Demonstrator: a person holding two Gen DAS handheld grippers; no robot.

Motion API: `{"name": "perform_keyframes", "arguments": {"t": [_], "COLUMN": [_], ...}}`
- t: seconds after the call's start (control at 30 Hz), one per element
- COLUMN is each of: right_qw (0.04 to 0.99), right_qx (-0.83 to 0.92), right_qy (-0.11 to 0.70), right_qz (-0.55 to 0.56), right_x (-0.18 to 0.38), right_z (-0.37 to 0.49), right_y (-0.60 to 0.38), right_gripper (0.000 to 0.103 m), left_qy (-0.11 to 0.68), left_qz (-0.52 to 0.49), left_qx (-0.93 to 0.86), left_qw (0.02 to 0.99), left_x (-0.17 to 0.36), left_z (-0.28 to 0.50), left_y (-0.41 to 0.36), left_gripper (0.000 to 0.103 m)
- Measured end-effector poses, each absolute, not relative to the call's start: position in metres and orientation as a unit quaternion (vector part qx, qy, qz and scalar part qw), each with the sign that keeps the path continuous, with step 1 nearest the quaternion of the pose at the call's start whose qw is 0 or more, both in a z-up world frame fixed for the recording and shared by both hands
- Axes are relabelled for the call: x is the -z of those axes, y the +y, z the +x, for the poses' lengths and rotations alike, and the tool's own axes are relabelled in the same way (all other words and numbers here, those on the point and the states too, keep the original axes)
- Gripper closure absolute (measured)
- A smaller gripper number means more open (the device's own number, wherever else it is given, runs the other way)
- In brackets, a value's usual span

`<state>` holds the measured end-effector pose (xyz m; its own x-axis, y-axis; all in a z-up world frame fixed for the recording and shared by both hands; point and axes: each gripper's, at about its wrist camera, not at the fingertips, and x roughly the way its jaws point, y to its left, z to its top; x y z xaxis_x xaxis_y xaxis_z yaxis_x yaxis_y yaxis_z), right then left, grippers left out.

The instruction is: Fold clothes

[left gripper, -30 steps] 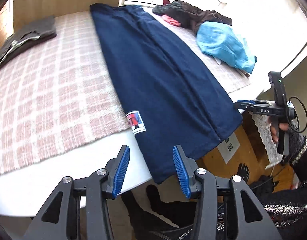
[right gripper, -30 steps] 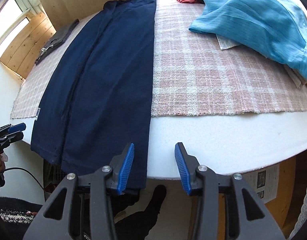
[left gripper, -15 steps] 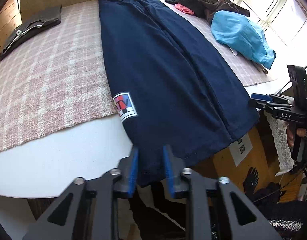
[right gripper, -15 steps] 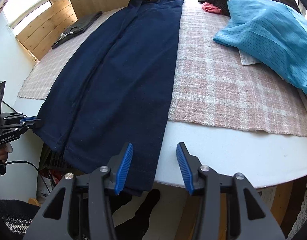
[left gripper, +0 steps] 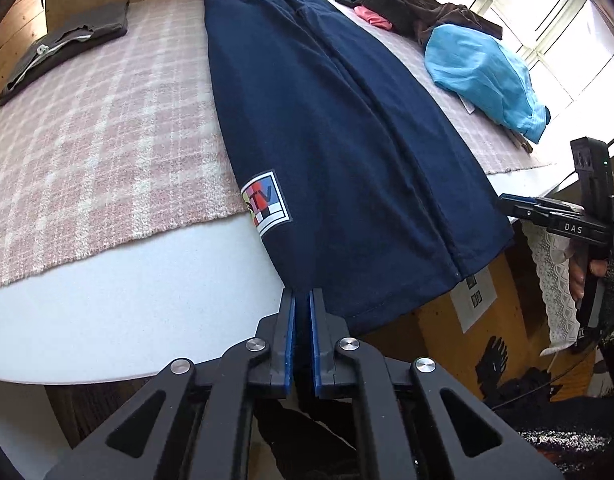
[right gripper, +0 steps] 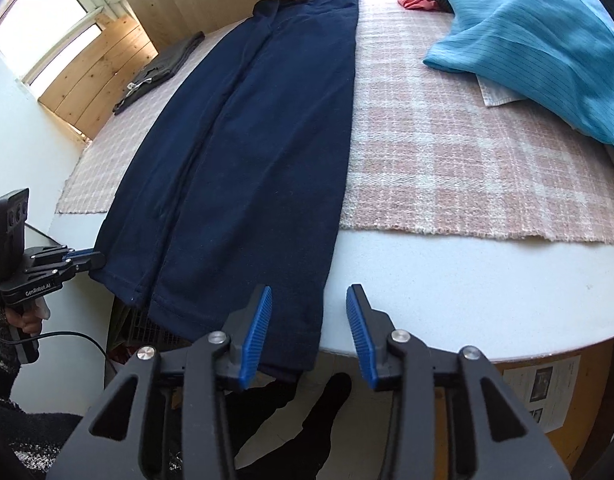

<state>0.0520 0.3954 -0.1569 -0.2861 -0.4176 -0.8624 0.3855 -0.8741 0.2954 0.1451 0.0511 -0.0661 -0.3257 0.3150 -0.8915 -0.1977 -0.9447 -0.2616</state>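
we see our left gripper (left gripper: 301, 312) jaws clamped on the shirt (left gripper: 347, 152) hem, right gripper (right gripper: 309, 326) jaws wide over the tabletop (right gripper: 467, 280) edge

Navy blue T-shirt (left gripper: 347, 128), folded lengthwise into a long narrow strip, both side panels turned inward to meet at a central seam line. Laid flat along the pink plaid cloth (left gripper: 87, 140) on the white tabletop (left gripper: 127, 312), collar end at the far edge, hem end overhanging the near edge. Rectangular multicoloured printed patch (left gripper: 266, 201) at the left fold edge near the hem. Left hem corner pinched in the left gripper (left gripper: 301, 334); right hem corner free.
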Motion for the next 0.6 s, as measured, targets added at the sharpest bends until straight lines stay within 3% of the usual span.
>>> {"name": "perform_keyframes", "arguments": {"t": [0.07,0.1,0.13,0.2,0.4,0.6], "right_qw": [0.27,0.277,0.281,0.293,0.317,0.336], "right_qx": [0.799,0.795,0.79,0.779,0.748,0.747], "right_qy": [0.002,0.002,-0.004,-0.029,-0.21,-0.296], "right_qz": [0.538,0.54,0.544,0.553,0.544,0.492], "right_x": [0.157,0.158,0.159,0.162,0.151,0.107], "right_z": [0.056,0.056,0.054,0.049,0.028,-0.011], "right_y": [0.386,0.383,0.383,0.384,0.42,0.418], "right_gripper": [0.067,0.086,0.099,0.099,0.099,0.099], "left_qy": [-0.046,-0.044,-0.047,-0.062,-0.149,-0.198], "left_qz": [-0.561,-0.561,-0.562,-0.561,-0.54,-0.5], "left_qx": [-0.81,-0.809,-0.808,-0.806,-0.802,-0.805], "left_qw": [0.165,0.168,0.17,0.178,0.207,0.252], "left_x": [0.065,0.065,0.064,0.061,0.031,-0.015], "left_z": [0.146,0.146,0.146,0.145,0.139,0.091], "left_y": [0.053,0.054,0.053,0.05,0.027,0.005], "left_gripper": [0.099,0.099,0.1,0.1,0.1,0.1]}}
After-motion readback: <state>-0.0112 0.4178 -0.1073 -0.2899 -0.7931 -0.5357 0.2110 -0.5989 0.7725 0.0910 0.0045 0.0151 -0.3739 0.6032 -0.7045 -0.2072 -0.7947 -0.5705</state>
